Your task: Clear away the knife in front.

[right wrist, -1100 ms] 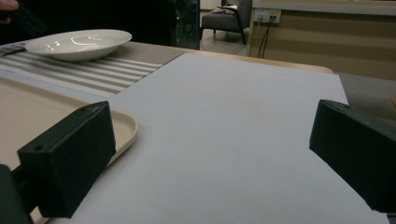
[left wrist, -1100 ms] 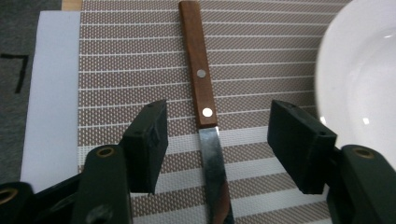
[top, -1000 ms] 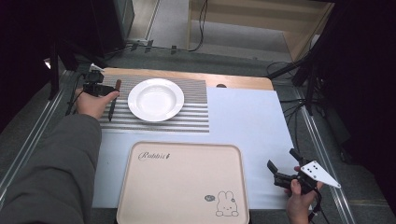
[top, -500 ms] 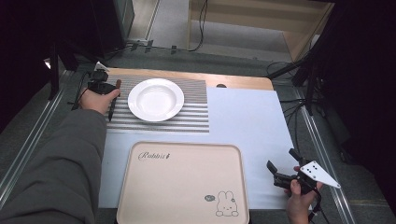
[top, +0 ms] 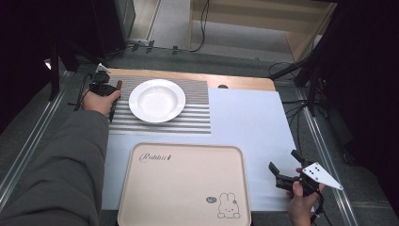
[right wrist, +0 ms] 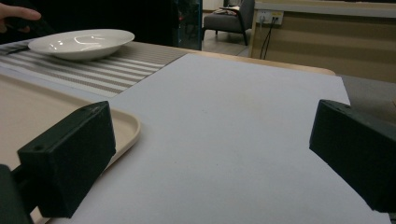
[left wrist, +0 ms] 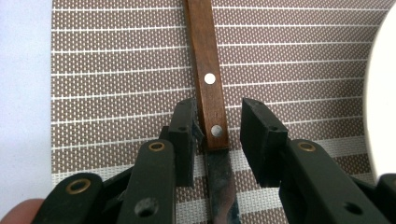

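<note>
Knife (left wrist: 211,100) on the striped placemat (top: 197,115), left of the single white plate (top: 156,100), between the left hand-held gripper's jaws.

Left hand-held gripper (left wrist: 217,133) straddles the wooden handle where it meets the blade, jaws parted with a gap on each side, gripping nothing. Right hand-held gripper (top: 283,170) sits wide open and empty near the counter's (top: 244,117) right front edge. One beige tray (top: 181,183) fills the front; bare white surface lies open between plate, tray and right gripper.
</note>
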### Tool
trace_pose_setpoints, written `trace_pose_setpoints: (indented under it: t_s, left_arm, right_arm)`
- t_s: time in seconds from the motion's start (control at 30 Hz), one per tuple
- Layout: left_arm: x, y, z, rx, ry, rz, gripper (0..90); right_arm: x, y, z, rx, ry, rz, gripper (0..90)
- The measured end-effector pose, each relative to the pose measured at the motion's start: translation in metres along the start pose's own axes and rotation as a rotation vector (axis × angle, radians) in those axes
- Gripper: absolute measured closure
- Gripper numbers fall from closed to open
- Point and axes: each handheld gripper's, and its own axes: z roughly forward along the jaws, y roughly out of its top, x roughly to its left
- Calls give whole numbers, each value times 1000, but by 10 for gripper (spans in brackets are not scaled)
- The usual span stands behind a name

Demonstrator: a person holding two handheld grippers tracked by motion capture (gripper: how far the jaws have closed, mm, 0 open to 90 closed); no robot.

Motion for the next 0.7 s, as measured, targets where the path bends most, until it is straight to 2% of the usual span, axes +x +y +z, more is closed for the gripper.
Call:
trace_pose_setpoints:
  t_s: [0.3, 0.47, 0.57, 0.7]
  left_arm:
    - [-2, 0, 2, -14, 15, 4, 696]
    - [-3, 0, 2, -4, 32, 2, 730]
    - [-4, -1, 2, -2, 50, 29, 769]
    - [-8, -2, 2, -4, 76, 80, 776]
  right_arm:
    - [0, 0, 0, 3, -4, 5, 0]
    - [0, 0, 0, 2, -5, 6, 0]
    - [0, 0, 0, 2, -4, 8, 0]
    - [0, 0, 0, 5, -6, 7, 0]
